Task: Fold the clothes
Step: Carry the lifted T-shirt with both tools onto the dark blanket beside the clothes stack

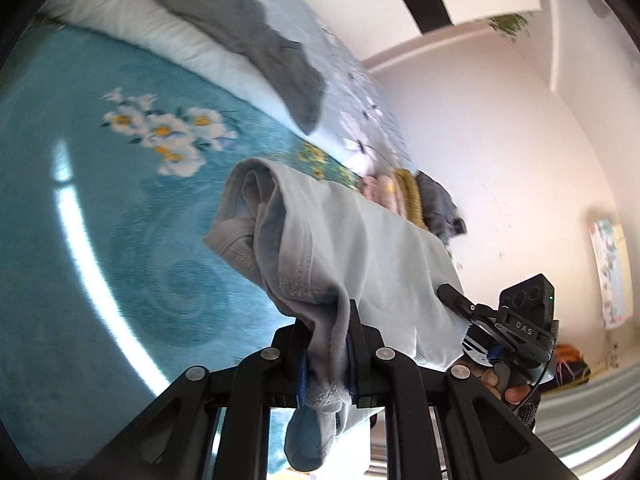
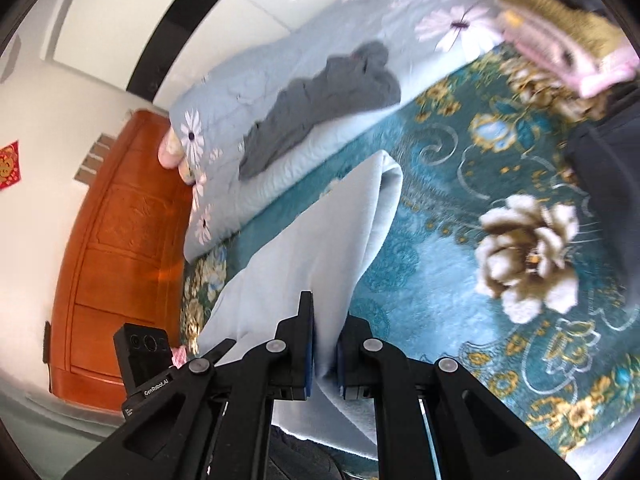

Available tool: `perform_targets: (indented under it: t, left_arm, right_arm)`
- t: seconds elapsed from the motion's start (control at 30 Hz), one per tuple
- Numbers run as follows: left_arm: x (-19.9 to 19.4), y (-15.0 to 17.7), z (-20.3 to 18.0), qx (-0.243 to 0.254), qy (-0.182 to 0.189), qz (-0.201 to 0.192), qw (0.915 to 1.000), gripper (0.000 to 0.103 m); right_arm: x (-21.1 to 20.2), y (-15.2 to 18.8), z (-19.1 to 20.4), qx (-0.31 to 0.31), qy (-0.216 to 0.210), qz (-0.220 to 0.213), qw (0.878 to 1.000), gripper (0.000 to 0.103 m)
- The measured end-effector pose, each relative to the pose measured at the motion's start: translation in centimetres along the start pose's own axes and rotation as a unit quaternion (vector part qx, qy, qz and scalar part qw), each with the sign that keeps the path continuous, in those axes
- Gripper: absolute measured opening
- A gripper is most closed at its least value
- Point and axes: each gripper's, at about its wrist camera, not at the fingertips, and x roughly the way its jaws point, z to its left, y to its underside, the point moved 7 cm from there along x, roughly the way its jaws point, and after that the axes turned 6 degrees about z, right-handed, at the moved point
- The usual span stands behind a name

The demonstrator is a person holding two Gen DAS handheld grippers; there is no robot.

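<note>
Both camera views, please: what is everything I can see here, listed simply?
Garment: one, pale blue, pinched by both grippers above the blanket.
Grey garment: one, lying on the quilt.
Folded stack: one pile, pink, yellow, dark, at the blanket's edge.
Blanket: one, teal, floral, spread beneath.
Quilt: one, light blue, flowered, beside the blanket.
Door: one, orange-brown wood, right wrist view.
Left gripper: black, shut on the pale garment.
Right gripper: black, shut on it too.
Hand: one, holding the right gripper's handle.

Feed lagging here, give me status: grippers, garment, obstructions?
Left gripper and right gripper both clamped on pale blue garment, held above teal blanket. Nothing blocking.
</note>
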Motion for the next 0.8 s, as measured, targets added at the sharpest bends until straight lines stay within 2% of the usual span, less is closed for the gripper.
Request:
perform_targets:
  t: [0.23, 0.27, 0.33, 0.37, 0.5, 0.67, 0.8]
  left_arm:
    - [0.9, 1.2, -6.4, 0.056, 0.024, 0.026, 0.9978, 0.015]
    - [1.1, 1.3, -7.1, 0.054, 0.032, 0.029, 0.9976, 0.015]
    - [1.9, 1.3, -8.9, 0.029, 0.072, 0.035, 0.9963, 0.015]
    - [2.3, 1.3, -10.0, 0.036, 0.071, 0.035, 0.9962, 0.015]
    - [5.0, 1.5, -14.0, 0.082, 0.034, 0.042, 0.9952, 0.015]
    - [10.4, 1.1, -16.8, 0.097, 0.007, 0.070, 0.9928, 0.015]
    - [15.6, 0.9, -17.7, 0.101, -0.021, 0.097, 0.9899, 0.015]
  right_arm:
    - [-6.8, 0.9, -0.8, 0.011, 0.011, -0.055, 0.998, 0.009]
    - [-7.8, 1.0, -0.9, 0.012, 0.013, -0.062, 0.998, 0.009]
    - [-9.2, 0.7, -1.8, 0.018, 0.010, -0.074, 0.997, 0.009]
    - [-9.9, 0.6, -2.4, 0.021, 0.007, -0.080, 0.997, 0.009]
    - [-12.9, -0.5, -5.3, 0.029, -0.009, -0.101, 0.994, 0.009]
    - [-15.2, -2.7, -9.9, 0.041, -0.019, -0.102, 0.994, 0.009]
    - [-15.8, -5.3, -14.9, 0.049, -0.019, -0.089, 0.995, 0.009]
